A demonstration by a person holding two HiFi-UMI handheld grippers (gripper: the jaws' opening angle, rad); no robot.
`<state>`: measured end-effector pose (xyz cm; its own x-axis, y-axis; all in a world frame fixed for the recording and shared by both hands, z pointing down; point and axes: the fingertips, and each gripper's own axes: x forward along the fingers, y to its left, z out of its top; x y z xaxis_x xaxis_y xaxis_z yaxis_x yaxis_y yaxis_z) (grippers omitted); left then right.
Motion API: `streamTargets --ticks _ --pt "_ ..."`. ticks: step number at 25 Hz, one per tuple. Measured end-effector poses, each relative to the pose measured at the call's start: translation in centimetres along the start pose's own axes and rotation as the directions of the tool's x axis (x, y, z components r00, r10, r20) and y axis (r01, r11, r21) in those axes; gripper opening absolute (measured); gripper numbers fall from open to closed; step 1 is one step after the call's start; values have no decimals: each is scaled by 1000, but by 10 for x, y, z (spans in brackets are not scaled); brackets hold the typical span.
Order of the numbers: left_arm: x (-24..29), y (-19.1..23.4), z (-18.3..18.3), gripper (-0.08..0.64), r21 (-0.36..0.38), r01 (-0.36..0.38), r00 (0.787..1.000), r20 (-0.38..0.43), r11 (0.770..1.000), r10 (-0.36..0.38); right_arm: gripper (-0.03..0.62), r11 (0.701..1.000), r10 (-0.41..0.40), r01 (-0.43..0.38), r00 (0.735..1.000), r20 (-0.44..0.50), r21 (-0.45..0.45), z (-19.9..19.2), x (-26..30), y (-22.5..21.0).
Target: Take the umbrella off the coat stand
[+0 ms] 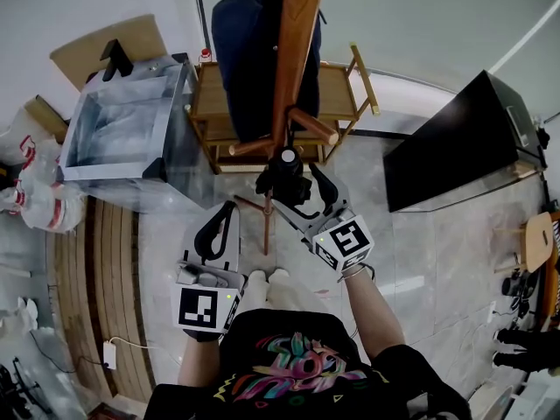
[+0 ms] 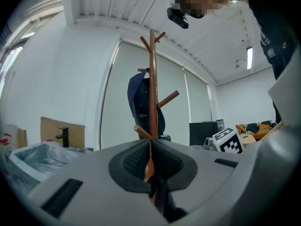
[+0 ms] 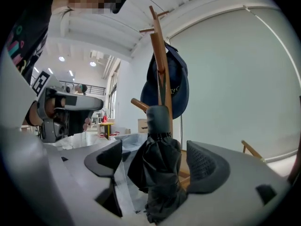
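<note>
Head view: the black folded umbrella (image 1: 282,175) stands upright against the coat stand (image 1: 295,51), seen end-on from above, just under a peg (image 1: 312,128); the right claw (image 1: 296,192) brackets it, jaws wide apart; the left claw (image 1: 229,210) sits lower left, well clear; a dark blue cap (image 1: 245,51) hangs on the stand, a wooden rack (image 1: 350,94) stands behind it, a clear bin (image 1: 122,129) lies off to the left.

Left gripper view: left claw (image 2: 150,147) pressed together on nothing; coat stand (image 2: 153,88) dead ahead.

Right gripper view: umbrella (image 3: 156,178) with long axis vertical, capped end up, between the jaws with a gap on either side; right claw (image 3: 157,158) spread, not gripping; coat stand (image 3: 162,74) and dark blue cap (image 3: 176,86) right behind.
</note>
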<state>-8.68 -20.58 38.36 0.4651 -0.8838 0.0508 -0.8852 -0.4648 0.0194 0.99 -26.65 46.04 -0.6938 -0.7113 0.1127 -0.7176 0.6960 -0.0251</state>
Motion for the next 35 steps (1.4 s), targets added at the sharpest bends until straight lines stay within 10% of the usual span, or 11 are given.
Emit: streamTargets --ticks 23,26,35 --pt "1 10 -16 32 -16 -43 999 -31 999 42 424 996 -28 23 998 -56 -89 -38 56 -14" --pt "2 8 -12 32 -22 -46 999 -17 999 46 317 994 -42 34 997 -69 -107 -40 55 -15" --pt "-8 9 -9 32 -3 -47 999 -18 999 47 260 994 -60 54 997 -57 -93 -30 50 -13"
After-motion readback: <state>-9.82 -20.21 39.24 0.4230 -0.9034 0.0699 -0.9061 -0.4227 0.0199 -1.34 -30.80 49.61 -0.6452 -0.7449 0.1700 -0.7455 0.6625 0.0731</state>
